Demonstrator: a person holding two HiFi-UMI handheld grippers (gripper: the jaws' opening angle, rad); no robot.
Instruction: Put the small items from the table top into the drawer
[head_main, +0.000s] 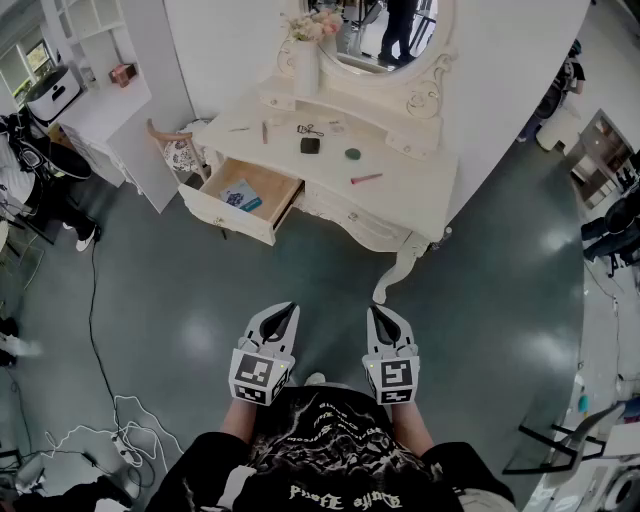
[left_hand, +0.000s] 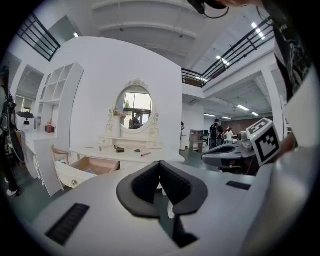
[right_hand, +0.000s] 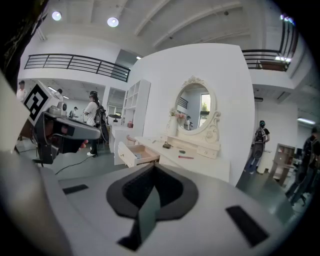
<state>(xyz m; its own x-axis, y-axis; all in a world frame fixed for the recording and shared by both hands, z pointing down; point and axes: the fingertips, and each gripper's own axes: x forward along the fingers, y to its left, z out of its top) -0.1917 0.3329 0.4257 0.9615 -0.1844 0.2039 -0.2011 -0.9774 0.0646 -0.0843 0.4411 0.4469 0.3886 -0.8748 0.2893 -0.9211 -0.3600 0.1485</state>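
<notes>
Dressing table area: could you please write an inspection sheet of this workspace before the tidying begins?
Surface: white dressing table top, mostly bare.
Job's things: drawer open at the table's left, a blue item inside; on top lie a black square item, a green round item and a pink stick.
Clutter: vase of flowers beside the oval mirror.
Tongs: left tongs and right tongs are both shut, empty, well short of the table.
Cables: black cable and white cable on the floor at the left.
Surroundings: chair, white shelf unit.
</notes>
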